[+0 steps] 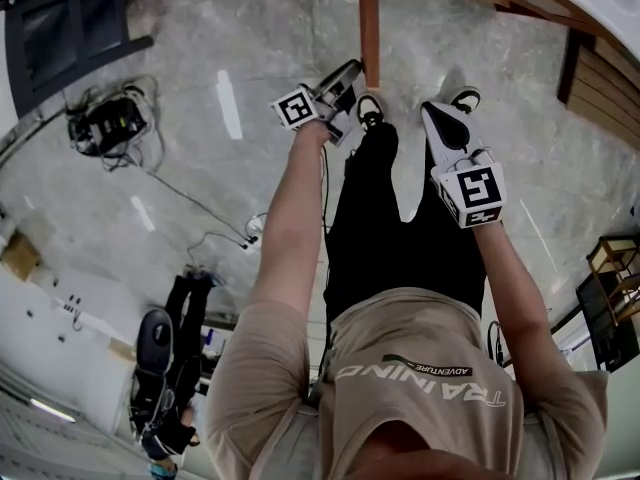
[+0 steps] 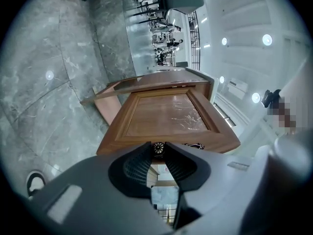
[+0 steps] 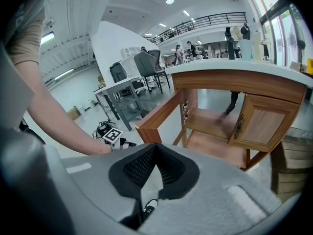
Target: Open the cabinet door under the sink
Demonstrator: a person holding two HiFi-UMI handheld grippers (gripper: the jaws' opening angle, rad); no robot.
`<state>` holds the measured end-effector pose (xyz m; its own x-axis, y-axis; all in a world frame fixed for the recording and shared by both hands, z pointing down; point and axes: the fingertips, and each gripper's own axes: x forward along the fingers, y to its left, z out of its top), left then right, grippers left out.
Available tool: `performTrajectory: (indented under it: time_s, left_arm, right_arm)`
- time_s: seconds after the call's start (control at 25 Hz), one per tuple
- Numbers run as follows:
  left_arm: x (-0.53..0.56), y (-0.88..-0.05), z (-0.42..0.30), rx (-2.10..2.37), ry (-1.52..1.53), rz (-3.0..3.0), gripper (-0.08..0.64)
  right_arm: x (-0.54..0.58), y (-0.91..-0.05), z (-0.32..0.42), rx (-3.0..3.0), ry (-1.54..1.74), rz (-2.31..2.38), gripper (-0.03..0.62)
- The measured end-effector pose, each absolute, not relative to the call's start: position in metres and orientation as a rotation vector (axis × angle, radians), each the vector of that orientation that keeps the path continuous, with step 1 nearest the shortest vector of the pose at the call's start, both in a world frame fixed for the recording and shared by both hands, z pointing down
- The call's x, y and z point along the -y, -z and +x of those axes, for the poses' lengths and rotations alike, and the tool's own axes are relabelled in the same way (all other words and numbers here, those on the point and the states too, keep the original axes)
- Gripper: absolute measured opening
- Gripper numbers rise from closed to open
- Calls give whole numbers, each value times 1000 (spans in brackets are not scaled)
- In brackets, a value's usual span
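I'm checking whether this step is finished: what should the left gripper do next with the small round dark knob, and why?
Probably open the jaws and let go. The left gripper is clamped on the small round dark knob, and the brown wooden cabinet door already stands swung well out, leaving the wooden shelf inside exposed in the right gripper view.

The cabinet door (image 2: 164,114) is brown wood, with a raised frame round a glossy flat panel. It stands swung open and stretches away beyond the fingertips (image 2: 135,164) of the left gripper (image 2: 157,152). Its small, dark, round knob (image 2: 157,149), flower-patterned, sits pinched between those fingertips at the door's near edge.
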<state>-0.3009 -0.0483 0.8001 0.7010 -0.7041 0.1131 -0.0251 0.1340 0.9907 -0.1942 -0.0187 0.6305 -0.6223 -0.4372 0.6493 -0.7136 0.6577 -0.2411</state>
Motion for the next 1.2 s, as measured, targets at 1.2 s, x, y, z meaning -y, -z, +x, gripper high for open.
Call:
performTrajectory:
  time_s: [1.2]
  left_arm:
    - [-50,-741,-277,890,48,1626,14]
  right_arm:
    - [12,-514,-147,2397,-493,992,3]
